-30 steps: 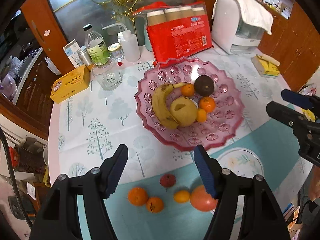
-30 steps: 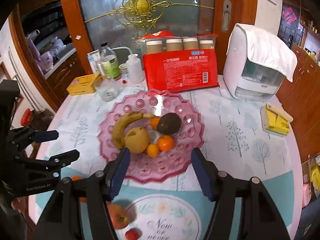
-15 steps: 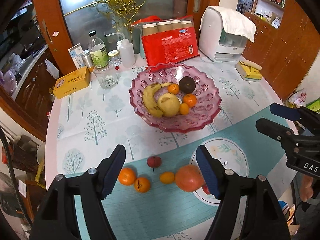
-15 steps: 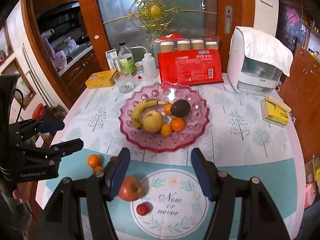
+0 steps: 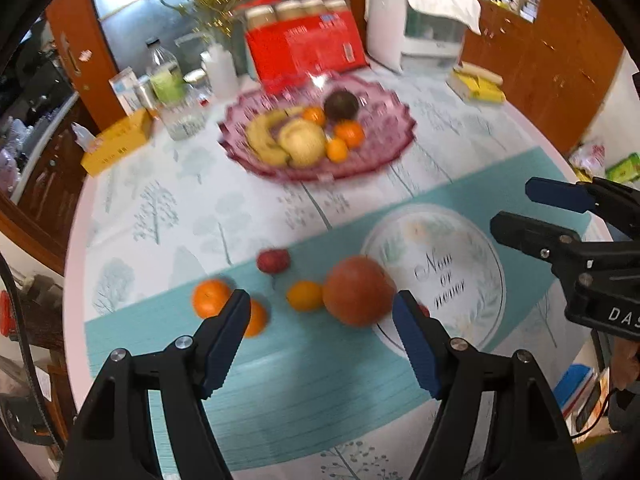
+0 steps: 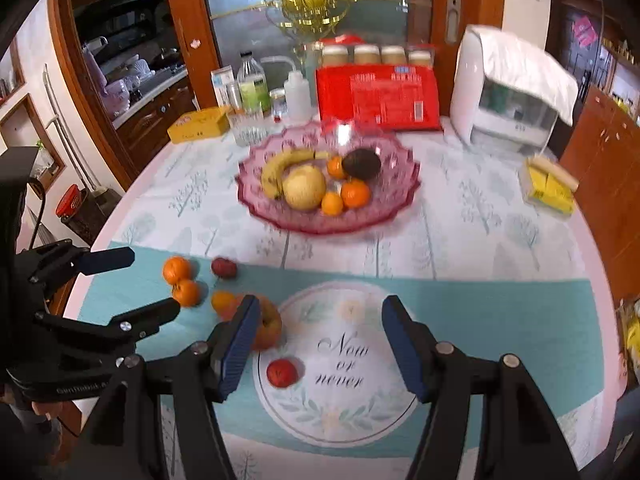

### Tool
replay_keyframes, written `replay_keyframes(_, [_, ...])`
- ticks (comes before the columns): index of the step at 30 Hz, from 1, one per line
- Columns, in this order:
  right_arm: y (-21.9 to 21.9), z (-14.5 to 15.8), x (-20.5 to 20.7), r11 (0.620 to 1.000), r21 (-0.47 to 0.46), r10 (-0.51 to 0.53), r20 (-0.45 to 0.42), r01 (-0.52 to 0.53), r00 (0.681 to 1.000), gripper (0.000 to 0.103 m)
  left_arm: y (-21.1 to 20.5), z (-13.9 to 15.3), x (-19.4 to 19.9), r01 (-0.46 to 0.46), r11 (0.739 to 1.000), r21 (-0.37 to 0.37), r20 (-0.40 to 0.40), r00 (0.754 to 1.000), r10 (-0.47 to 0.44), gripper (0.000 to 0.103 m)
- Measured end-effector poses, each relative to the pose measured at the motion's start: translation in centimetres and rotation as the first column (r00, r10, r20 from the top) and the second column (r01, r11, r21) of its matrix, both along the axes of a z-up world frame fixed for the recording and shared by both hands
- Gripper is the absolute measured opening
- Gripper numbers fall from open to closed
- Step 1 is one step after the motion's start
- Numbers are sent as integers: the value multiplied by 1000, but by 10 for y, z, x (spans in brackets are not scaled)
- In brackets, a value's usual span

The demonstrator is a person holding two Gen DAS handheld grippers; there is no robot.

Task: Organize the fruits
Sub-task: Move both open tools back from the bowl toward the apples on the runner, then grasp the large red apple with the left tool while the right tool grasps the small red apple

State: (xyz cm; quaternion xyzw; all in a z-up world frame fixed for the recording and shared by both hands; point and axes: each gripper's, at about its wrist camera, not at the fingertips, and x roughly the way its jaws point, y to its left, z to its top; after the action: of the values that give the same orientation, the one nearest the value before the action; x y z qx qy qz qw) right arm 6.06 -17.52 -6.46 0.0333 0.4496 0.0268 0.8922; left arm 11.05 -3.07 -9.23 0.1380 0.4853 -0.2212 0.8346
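Observation:
A pink glass fruit bowl holds a banana, a pear, small oranges and a dark avocado. Loose fruit lies on the teal mat near the table's front: a big red apple, oranges, a small orange, a dark red fruit and a small red fruit. My left gripper is open and empty above the apple. My right gripper is open and empty above the mat, right of the apple.
At the back stand a red package, a white appliance, bottles, a glass and a yellow box. A yellow item lies at the right. The round table's edge curves close on the left.
Both grippers have pulled back and lowered toward the front of the table. The loose fruit now lies closer under the fingers. No fruit has moved.

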Motion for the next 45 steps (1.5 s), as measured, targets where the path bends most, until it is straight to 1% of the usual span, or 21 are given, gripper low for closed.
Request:
replay_keyframes(8, [5, -52, -10, 999, 42, 8, -76, -4, 997, 64, -4, -35, 0, 82, 997, 2, -79, 994, -81, 72])
replay_keyframes(14, [15, -88, -10, 999, 40, 28, -131, -23, 991, 64, -1, -52, 8, 89, 996, 19, -106, 991, -86, 72])
replay_keyframes(19, [21, -108, -7, 998, 54, 41, -174, -33, 984, 64, 3, -61, 13, 93, 995, 28, -129, 988, -89, 72])
replay_keyframes(27, [35, -126, 3, 998, 36, 54, -202, -48, 978, 63, -1, -68, 15, 114, 993, 32, -144, 984, -109, 72])
replay_keyframes(29, [39, -130, 5, 999, 13, 54, -205, -52, 977, 60, -3, -71, 15, 118, 992, 37, -146, 983, -112, 72])
replay_keyframes(31, [40, -135, 7, 998, 5, 56, -222, -57, 973, 52, -6, -74, 16, 123, 992, 40, -152, 982, -116, 72])
replay_keyframes(32, [40, -138, 7, 998, 16, 56, -231, -54, 971, 50, -8, -76, 17, 124, 991, 42, -153, 981, -116, 72])
replay_keyframes(35, [38, -137, 7, 999, 18, 51, -217, -49, 975, 46, -15, -80, 19, 134, 990, 47, -155, 980, -125, 72])
replay_keyframes(37, [35, -136, 7, 999, 29, 49, -215, -44, 975, 33, -20, -82, 21, 144, 988, 53, -154, 979, -134, 72])
replay_keyframes(45, [12, -137, 1, 997, 70, 2, -223, 14, 975, 33, -44, -95, 31, 176, 982, 69, -155, 974, -164, 72])
